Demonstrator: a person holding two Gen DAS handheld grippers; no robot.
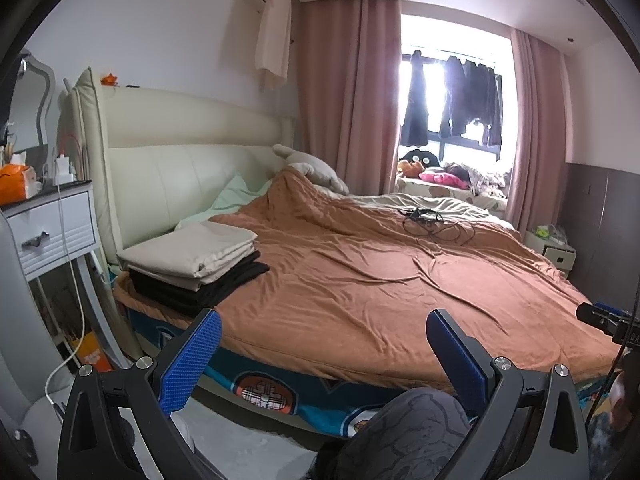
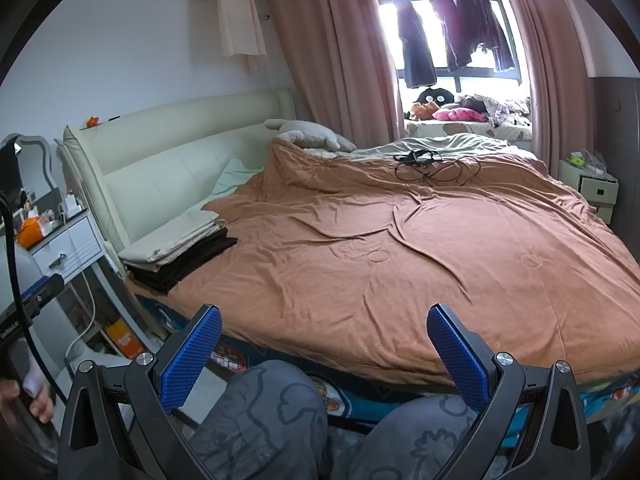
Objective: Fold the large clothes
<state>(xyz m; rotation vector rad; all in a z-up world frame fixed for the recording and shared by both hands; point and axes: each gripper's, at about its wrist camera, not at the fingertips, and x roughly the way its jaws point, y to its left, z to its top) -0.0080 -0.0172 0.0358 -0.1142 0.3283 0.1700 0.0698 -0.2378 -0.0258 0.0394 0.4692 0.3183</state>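
A stack of folded clothes, beige (image 1: 192, 252) on top of black (image 1: 208, 286), lies on the bed's near left corner by the headboard; it also shows in the right wrist view (image 2: 176, 244). A brown cover (image 1: 380, 272) is spread over the bed (image 2: 400, 248). My left gripper (image 1: 324, 344) is open and empty, held off the bed's near edge. My right gripper (image 2: 324, 340) is open and empty, also in front of the bed's near edge. Both hover above the person's knees.
A tangle of black cable (image 1: 436, 224) lies on the far side of the cover. A white nightstand (image 1: 52, 228) stands left of the bed, a small one (image 2: 592, 188) at the far right. Grey pillow (image 1: 316, 170) at the headboard. Dark clothes hang at the window (image 2: 452, 36).
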